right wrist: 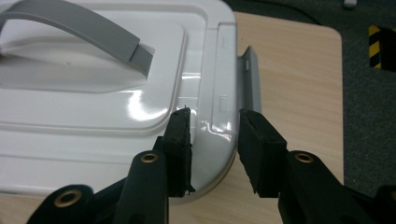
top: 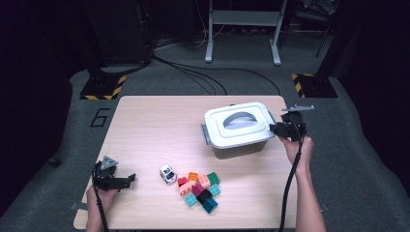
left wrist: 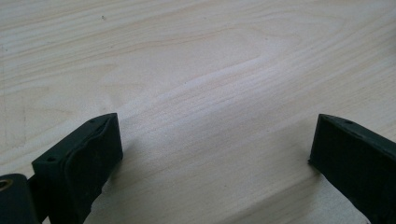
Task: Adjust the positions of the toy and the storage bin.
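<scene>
Right gripper (right wrist: 214, 151) is sitting at the white box lid's (top: 237, 124) three-o'clock edge, jaws straddling that rim, barely parted, while the far left gripper (top: 126, 181) is idling wide open.

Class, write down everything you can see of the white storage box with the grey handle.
The storage box is a rounded rectangle that looks like glossy plastic: a white lid, shut, over a greyish, seemingly translucent base. A grey arched handle lies in the lid's recessed middle, and grey side latches sit at its two short ends. It stands upright on the far right part of the wooden table. The right claw straddles the lid's rim near the right latch; whether the pads press it is unclear.
</scene>
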`<state>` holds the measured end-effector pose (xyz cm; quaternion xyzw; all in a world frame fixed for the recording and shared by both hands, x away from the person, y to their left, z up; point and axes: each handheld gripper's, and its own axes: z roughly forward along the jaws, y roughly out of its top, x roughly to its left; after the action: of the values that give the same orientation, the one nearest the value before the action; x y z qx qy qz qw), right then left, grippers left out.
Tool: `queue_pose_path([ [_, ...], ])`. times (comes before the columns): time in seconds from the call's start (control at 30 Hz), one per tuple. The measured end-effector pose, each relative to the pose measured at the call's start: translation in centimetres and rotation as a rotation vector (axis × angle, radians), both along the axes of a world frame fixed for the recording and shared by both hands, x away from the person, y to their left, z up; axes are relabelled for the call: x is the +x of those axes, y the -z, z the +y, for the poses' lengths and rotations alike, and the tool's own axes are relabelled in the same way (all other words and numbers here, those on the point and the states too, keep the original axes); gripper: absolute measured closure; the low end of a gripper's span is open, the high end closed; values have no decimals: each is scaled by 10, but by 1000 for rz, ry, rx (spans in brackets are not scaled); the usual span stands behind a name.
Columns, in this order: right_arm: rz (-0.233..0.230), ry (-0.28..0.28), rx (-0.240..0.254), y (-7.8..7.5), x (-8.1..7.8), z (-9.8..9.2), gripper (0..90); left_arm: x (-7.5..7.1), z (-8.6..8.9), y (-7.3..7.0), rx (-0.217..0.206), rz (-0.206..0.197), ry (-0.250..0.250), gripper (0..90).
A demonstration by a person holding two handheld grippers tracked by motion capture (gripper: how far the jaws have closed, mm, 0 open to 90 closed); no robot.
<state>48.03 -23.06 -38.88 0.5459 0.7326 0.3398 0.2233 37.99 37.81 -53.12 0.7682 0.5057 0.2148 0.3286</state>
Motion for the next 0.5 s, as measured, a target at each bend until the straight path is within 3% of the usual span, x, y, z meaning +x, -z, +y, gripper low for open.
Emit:
queue_pose_path([
  [0.13,-53,29,-10,-5,4,-5,646,0,0,0,0,-2,0,22],
  [0.27,-44,44,-36,-3,15,-8,663,0,0,0,-1,-2,0,22],
  [0.5,-14,55,35,7,33,-19,703,0,0,0,-1,-1,-1,22],
])
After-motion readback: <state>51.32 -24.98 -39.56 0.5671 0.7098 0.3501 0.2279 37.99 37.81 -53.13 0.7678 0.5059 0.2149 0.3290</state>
